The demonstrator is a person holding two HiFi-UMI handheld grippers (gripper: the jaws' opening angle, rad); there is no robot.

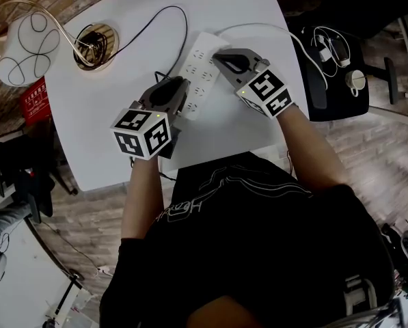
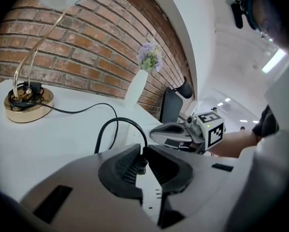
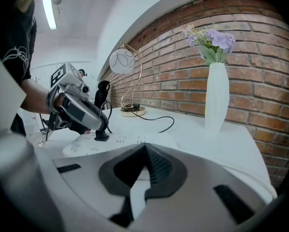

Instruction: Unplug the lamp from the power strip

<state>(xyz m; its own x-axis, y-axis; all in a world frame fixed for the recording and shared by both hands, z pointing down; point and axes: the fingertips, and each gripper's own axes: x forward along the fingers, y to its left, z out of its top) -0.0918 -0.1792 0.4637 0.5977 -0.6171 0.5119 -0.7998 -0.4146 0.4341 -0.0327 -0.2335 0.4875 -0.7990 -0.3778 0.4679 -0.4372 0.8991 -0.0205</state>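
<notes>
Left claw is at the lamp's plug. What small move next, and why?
Probably pull the left claw straight off the power strip: it grips the black plug, not yet out, while the shut right claw hovers over the strip.

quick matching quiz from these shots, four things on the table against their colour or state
Things:
1. lamp base
2. plug
3. vase
4. power strip

Descriptions:
a. white, holds purple flowers
b. white, rows of sockets
c. gold, round
d. black, pinched by the left hand-held gripper

Pairs: 1-c, 2-d, 3-a, 4-b
</notes>
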